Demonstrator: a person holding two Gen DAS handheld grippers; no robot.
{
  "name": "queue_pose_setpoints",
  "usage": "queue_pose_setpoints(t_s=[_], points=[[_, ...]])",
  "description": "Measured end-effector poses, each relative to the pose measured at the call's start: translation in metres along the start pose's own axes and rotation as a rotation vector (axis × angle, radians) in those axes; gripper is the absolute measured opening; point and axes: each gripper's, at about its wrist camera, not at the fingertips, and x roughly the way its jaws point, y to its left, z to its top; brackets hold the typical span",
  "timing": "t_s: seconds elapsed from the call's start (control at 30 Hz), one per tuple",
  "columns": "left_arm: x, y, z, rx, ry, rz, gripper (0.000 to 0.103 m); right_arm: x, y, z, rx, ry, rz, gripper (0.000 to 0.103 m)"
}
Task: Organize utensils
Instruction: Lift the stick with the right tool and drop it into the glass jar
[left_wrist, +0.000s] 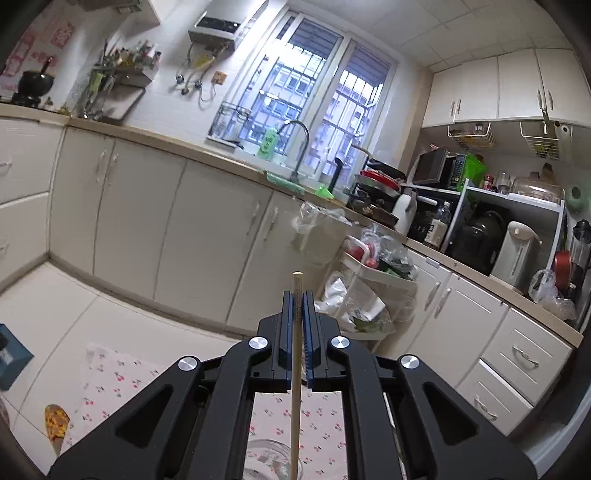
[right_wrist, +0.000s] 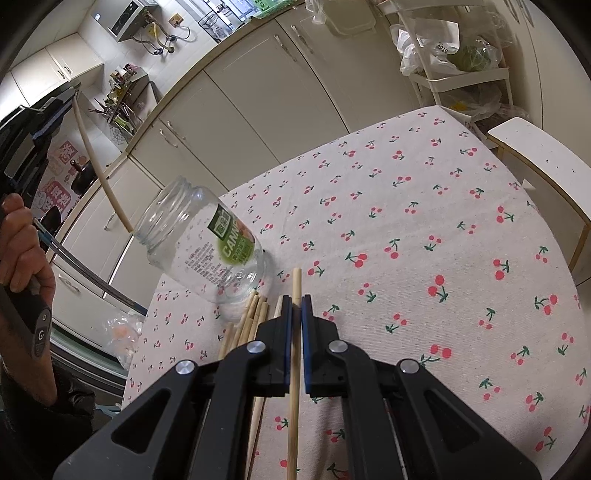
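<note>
Left gripper (left_wrist: 297, 295) clamped on one chopstick (left_wrist: 295, 369) above the glass jar (right_wrist: 207, 243), right gripper (right_wrist: 296, 301) closed around another chopstick (right_wrist: 294, 369) beside the jar, loose chopsticks (right_wrist: 247, 321) at its base

Left wrist cam: we're looking forward along the left gripper (left_wrist: 297, 300), raised and facing out across the kitchen at the window (left_wrist: 317, 92) and cabinets, with only a strip of the cherry-print tablecloth (left_wrist: 122, 373) and the glass jar (left_wrist: 275, 459) rim showing at the bottom edge. Right wrist cam: we're sitting close above the tablecloth (right_wrist: 424, 221), looking down along the right gripper (right_wrist: 296, 300) across the table. We're sharing the tablecloth, the jar (right_wrist: 207, 240) and the cabinet run. The right view is also catching the left gripper (right_wrist: 55, 107) at its upper left.
</note>
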Motion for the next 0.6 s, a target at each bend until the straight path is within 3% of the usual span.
queue_pose_setpoints(t_s=[0.23,0.6], points=[[0.001,0.000,0.001,0.046,-0.056,0.054,0.005,-0.011,0.002,0.006,-0.003,-0.065,0.014,0.006],[0.021,0.012,-0.050,0.093,0.038,0.086,0.005,-0.038,0.039,0.062,-0.012,-0.306,0.108,0.006]])
